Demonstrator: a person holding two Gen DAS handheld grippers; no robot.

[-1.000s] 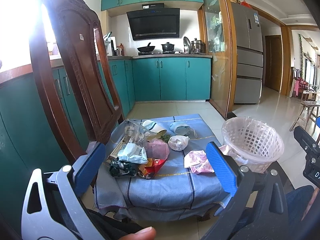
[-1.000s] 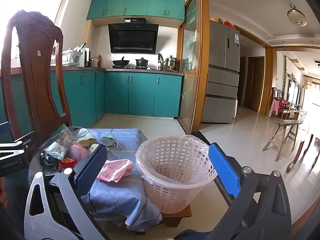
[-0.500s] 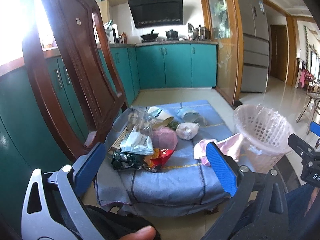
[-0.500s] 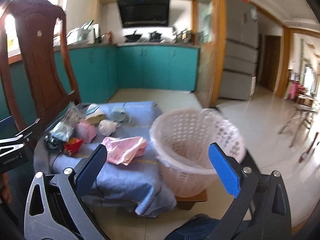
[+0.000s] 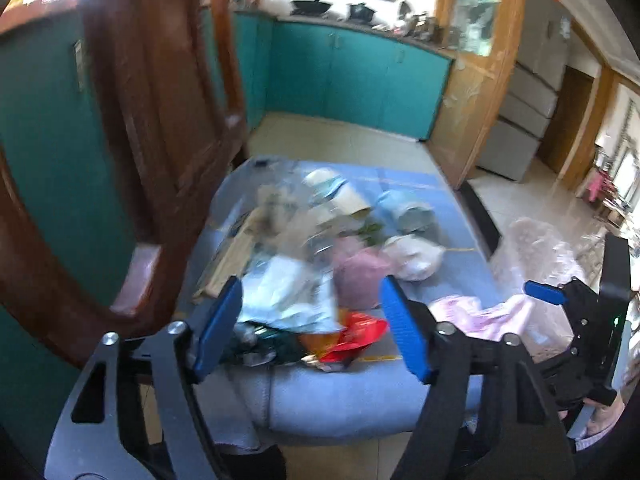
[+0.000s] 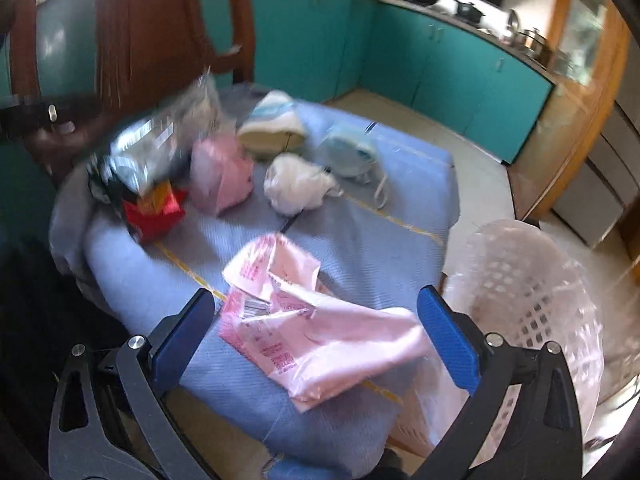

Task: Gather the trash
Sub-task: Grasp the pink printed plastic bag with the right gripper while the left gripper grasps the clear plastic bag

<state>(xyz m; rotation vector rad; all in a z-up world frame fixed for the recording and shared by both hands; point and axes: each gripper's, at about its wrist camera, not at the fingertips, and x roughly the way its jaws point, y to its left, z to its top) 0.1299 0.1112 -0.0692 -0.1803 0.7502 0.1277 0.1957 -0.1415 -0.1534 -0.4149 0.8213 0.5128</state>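
Left wrist view: left gripper (image 5: pixel 310 322) has just been narrowing, its jaws apart with nothing clamped, above the near edge of the blue-clothed counter (image 5: pixel 352 396). Trash pile (image 5: pixel 304 276) lies beyond its blue pads, blurred. Right wrist view: right gripper (image 6: pixel 316 338) stands apart, unclamped, over a pink plastic bag (image 6: pixel 316 332) at the counter's near edge. White mesh basket (image 6: pixel 532 304) stands just beside the counter's right edge.
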